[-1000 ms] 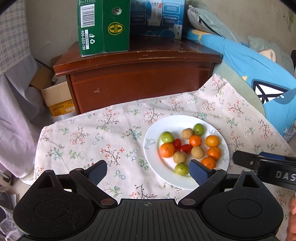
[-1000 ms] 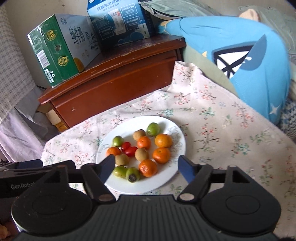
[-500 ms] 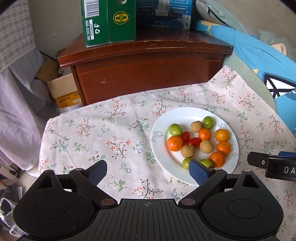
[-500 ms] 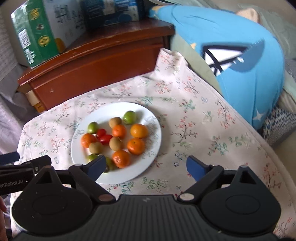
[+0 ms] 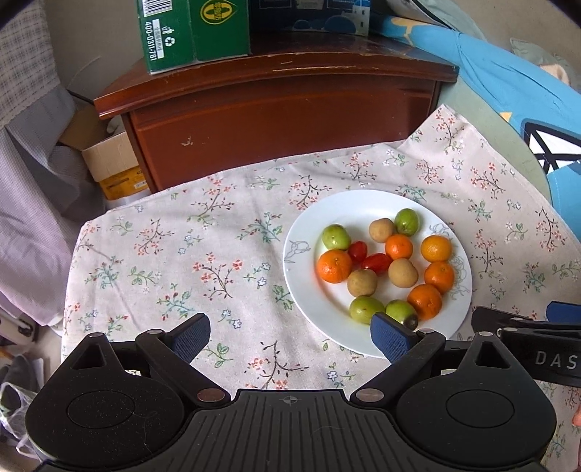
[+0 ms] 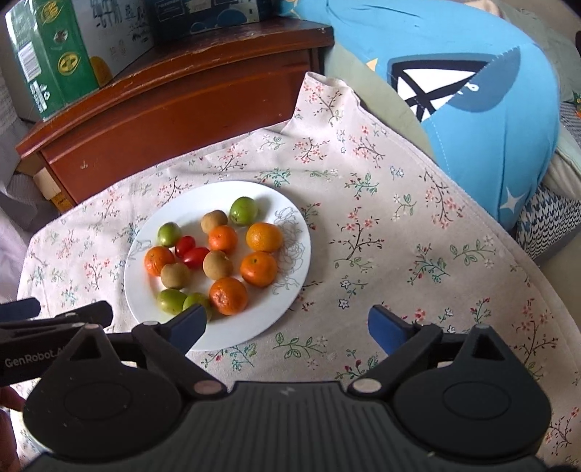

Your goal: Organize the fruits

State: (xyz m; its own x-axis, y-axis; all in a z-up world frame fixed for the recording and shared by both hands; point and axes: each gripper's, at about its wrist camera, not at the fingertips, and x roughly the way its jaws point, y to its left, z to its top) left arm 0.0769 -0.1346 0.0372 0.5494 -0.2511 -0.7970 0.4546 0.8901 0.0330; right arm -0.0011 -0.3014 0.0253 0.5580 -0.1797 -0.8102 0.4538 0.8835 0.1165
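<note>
On the plate (image 5: 461,308), the soft, roll-prone tomatoes (image 5: 376,262) are sitting at 9 o'clock, needing a gentle mid-body pinch, while both grippers (image 5: 290,336) (image 6: 287,325) are hanging released.

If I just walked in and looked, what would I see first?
You would first see the white plate in the middle of the flowery cloth, full of small fruits: oranges, green ones, brown ones and two red tomatoes. Next comes the big blue cushion on the right, and the dark wooden cabinet behind the cloth with a green box on top.
</note>
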